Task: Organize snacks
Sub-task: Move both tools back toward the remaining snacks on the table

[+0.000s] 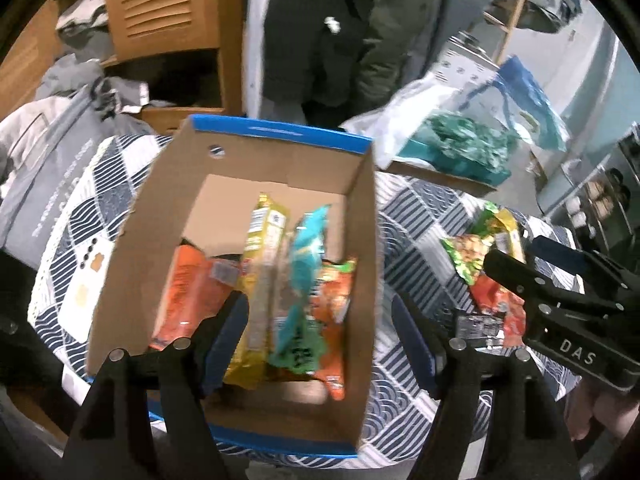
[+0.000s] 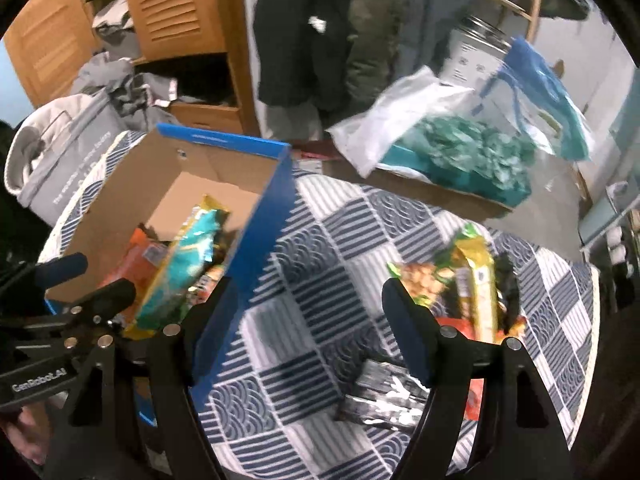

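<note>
Partly done: several snack packets [image 1: 280, 288] already stood in the cardboard box [image 1: 132, 248] at the surface's [image 2: 320, 280] left edge. Still loose near its right edge: a small pile of packets [image 2: 464, 288] and a silver packet [image 2: 384, 396]. Both the left hand-held gripper [image 1: 316, 344] and right hand-held gripper [image 2: 304, 332] spread, pinching nothing.

Under the left gripper [image 1: 320, 344], a brown cardboard box [image 1: 140, 248] edged in blue holds orange, yellow and teal packets [image 1: 308, 272]. Beneath both grippers, the tablecloth [image 2: 320, 272] shows navy-and-white striped and wave-patterned checks.

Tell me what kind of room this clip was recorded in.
Probably a lived-in bedroom or storage corner at home: a louvred wooden cabinet, hanging coats, and a quilt-covered table holding snack packets.
</note>
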